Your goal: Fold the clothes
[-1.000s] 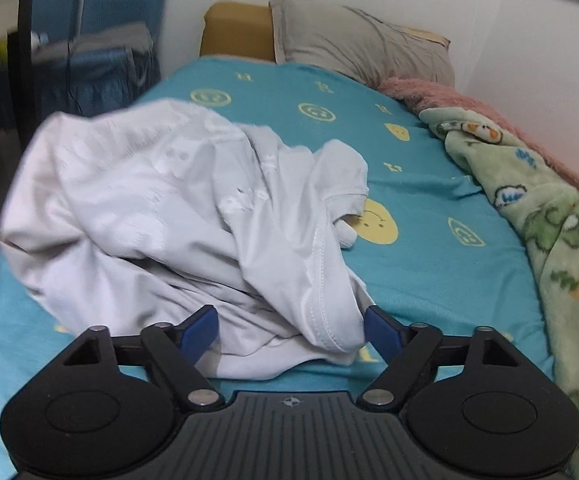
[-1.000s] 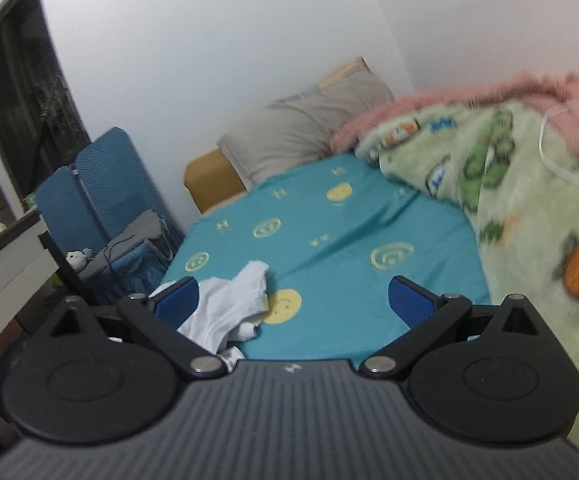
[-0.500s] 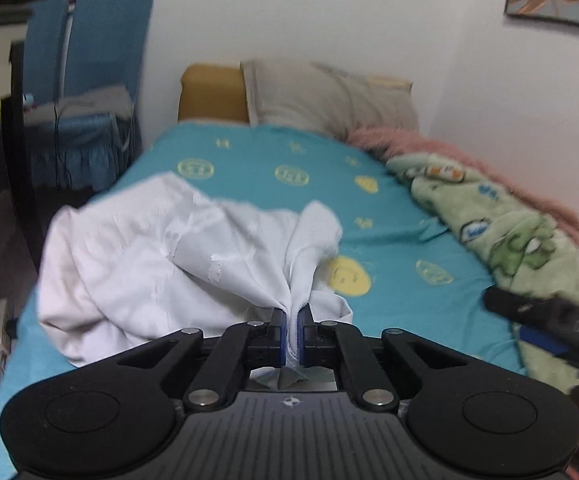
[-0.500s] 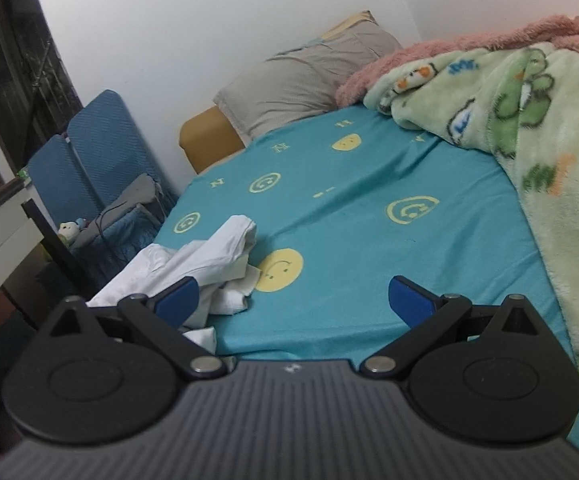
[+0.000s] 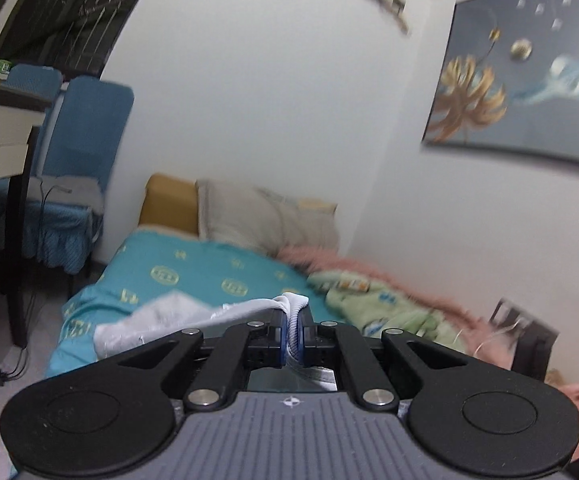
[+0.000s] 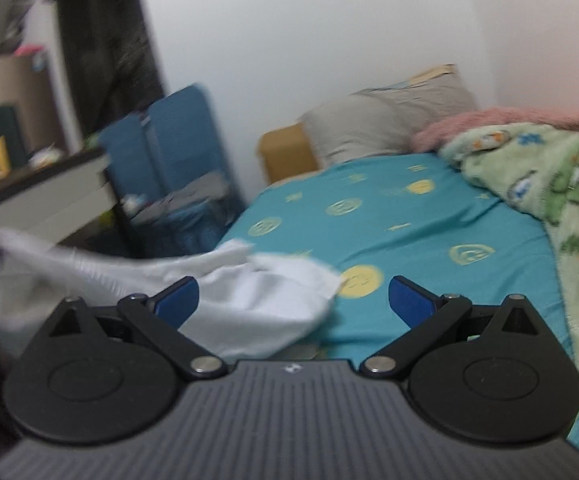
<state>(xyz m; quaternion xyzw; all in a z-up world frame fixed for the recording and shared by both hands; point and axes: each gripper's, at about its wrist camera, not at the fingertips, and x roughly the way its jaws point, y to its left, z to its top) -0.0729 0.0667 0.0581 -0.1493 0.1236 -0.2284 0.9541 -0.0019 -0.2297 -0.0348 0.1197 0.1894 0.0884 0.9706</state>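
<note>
Left wrist view: the left hand-held gripper (image 5: 291, 334) is clamped tight on a bunched edge of the white garment (image 5: 177, 314), which pokes up between the blue pads and trails away to the left over the near end of the bed (image 5: 193, 268). The camera is tipped up at the wall and the frame is smeared, so this looks like a lift in progress. Beyond sit the pillow (image 5: 265, 220) and the green blanket (image 5: 373, 300).

Right wrist view: the right hand-held gripper (image 6: 293, 300) is spread wide with nothing between its fingers. The garment stretches in a blurred band from the far left down toward the bed, its loose end draped just ahead of the left finger.

My read: the cloth is being raised to shake it open. To do that well, keep the left pinch firm, lift until the fabric hangs free, and bring the right one onto a matching edge or corner, not a mid-cloth bunch, so it spreads flat on the blue sheet.
</note>
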